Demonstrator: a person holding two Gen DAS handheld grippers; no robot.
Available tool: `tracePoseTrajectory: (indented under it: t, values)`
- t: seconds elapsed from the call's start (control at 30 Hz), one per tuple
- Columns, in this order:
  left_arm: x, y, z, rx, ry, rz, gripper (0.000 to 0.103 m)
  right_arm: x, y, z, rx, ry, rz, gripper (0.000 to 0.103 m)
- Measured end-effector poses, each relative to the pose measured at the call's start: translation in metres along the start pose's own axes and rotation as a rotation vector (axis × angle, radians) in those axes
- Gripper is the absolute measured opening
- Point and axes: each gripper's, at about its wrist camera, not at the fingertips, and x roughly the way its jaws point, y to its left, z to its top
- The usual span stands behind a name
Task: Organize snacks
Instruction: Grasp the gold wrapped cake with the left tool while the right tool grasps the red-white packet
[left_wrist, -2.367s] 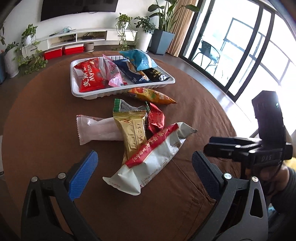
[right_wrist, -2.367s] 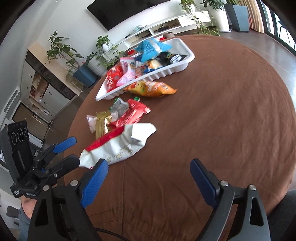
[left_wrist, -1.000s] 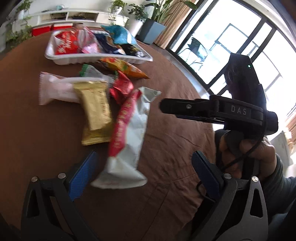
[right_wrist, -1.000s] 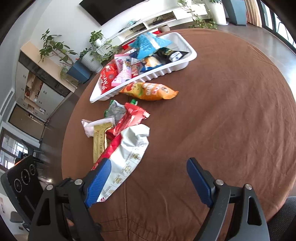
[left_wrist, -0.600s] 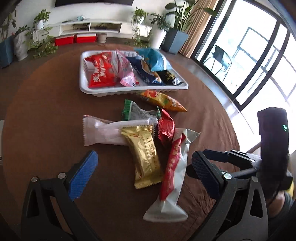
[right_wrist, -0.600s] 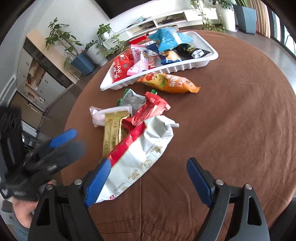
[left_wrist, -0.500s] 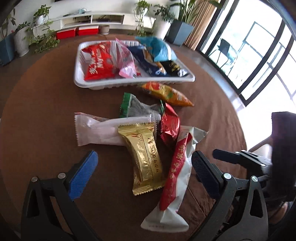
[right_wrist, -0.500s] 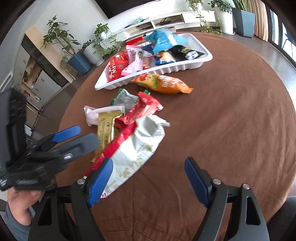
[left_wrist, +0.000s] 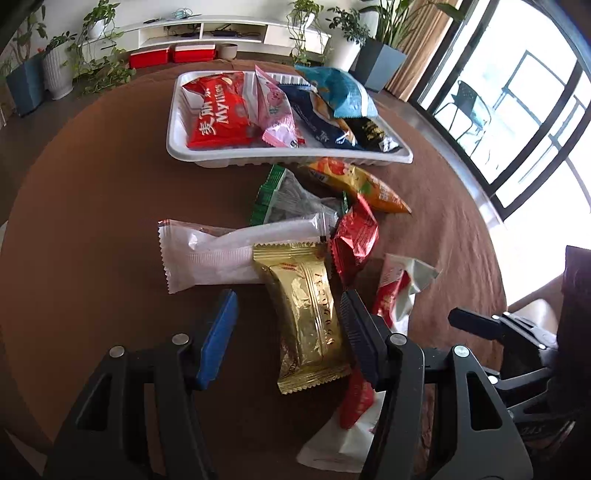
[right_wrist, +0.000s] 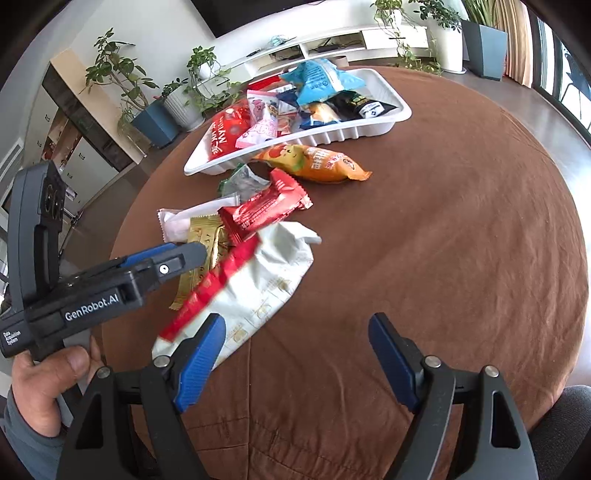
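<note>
While the left wrist view looks down between its own blue pads, the left hand-held gripper (left_wrist: 286, 334) is closing around the near end of the gold packet (left_wrist: 308, 314); the pads do not yet seem to press it. That packet lies on the brown-clothed counter (left_wrist: 92, 221), overlapping a white packet (left_wrist: 221, 251). Six loose packets show on the cloth here: gold, white, green-edged clear (left_wrist: 284, 195), small red (left_wrist: 352, 236), orange (left_wrist: 360, 182) and a long red-and-white bag (left_wrist: 369, 373). A white tray (left_wrist: 177, 144) beyond holds roughly six more, piled and hard to count.

From the right wrist view, the right hand-held gripper (right_wrist: 295, 354) stands open with nothing between its pads, its left pad over the red-and-white bag's corner. Only this view shows the person's hand (right_wrist: 48, 384) carrying the left gripper, and the tray's ribbed outer wall.
</note>
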Motion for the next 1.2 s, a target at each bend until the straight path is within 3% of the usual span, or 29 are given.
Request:
tracePoseTrajectory:
  t: [0.07,0.2,0.33,0.43,0.87,1.07,1.13,1.2]
  values:
    - [0.010,-0.005,0.000,0.018,0.037,0.000,0.056,0.001,0.001,0.000,-0.002,0.001,0.000,0.082]
    - [0.014,-0.015,0.002,0.046,0.036,0.010,0.056,0.001,0.005,0.000,-0.015,0.003,-0.008,0.082]
    - [0.014,-0.018,0.001,0.090,0.028,0.076,0.032,0.000,0.006,0.000,-0.022,-0.003,-0.022,0.082]
    - [0.011,-0.014,-0.002,0.087,0.021,0.076,0.028,0.000,0.008,0.001,-0.024,-0.007,-0.031,0.082]
    - [-0.035,0.030,-0.054,-0.024,-0.037,0.099,0.028,0.017,0.044,0.008,-0.048,0.018,-0.027,0.083]
    - [-0.046,0.036,-0.067,-0.044,-0.054,0.089,0.028,0.044,0.076,0.005,-0.171,0.038,-0.133,0.088]
    - [-0.045,0.033,-0.068,-0.038,-0.054,0.082,0.028,0.047,0.083,0.001,-0.229,0.020,-0.173,0.086]
    - [-0.046,0.030,-0.069,-0.030,-0.054,0.073,0.028,0.046,0.082,-0.001,-0.248,0.011,-0.185,0.077]
